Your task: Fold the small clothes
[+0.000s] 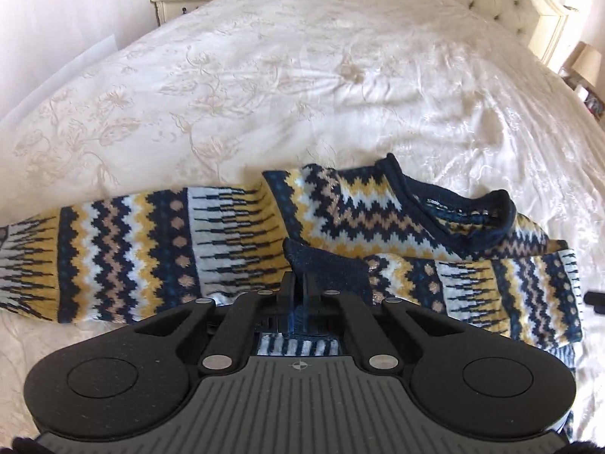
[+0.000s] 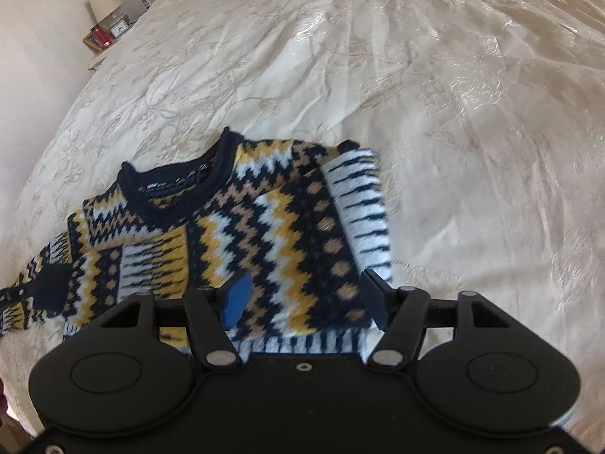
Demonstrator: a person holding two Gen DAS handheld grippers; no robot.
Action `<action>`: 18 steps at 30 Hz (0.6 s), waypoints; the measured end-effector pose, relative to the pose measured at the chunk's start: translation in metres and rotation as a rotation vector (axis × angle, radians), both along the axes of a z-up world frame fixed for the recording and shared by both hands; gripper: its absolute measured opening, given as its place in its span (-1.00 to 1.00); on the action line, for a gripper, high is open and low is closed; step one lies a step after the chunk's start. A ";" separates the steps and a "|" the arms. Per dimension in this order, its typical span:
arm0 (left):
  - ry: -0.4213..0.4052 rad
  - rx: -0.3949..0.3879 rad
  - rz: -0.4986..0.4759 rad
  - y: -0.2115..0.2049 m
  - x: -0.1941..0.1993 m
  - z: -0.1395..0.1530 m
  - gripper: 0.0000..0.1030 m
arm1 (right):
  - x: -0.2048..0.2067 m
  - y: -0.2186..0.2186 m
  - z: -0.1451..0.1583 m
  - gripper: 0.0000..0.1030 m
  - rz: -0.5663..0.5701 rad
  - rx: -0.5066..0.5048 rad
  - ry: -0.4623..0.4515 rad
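Both my wrist cams sit close over the sweater (image 1: 340, 227) (image 2: 242, 234), angled steeply down, from opposite sides; both share its navy collar.

Item: knitted sweater (image 2: 242, 227), navy, yellow, white, tan zigzag bands.
Pose: lying flat, navy collar up, sleeves folded across body.

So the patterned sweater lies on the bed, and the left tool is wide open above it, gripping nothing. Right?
Not quite. The left tool is shut on the sweater's dark navy cuff, as the left wrist view shows. The sweater does lie on the bed.
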State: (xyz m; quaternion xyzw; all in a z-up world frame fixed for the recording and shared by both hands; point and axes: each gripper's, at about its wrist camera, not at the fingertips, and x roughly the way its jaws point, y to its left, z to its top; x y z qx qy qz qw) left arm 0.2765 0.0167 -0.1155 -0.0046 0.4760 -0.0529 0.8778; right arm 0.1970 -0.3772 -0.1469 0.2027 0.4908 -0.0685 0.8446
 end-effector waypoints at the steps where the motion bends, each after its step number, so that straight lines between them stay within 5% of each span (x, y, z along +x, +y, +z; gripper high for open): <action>1: -0.009 0.004 0.003 0.000 0.000 0.002 -0.93 | 0.006 -0.010 -0.002 0.31 -0.014 0.001 -0.004; 10: -0.014 0.042 0.038 0.002 0.003 -0.001 -0.93 | 0.071 -0.071 -0.028 0.30 -0.162 0.025 0.031; 18: 0.024 0.038 0.041 0.008 0.012 -0.013 -0.93 | 0.055 -0.084 -0.050 0.08 -0.158 0.079 0.045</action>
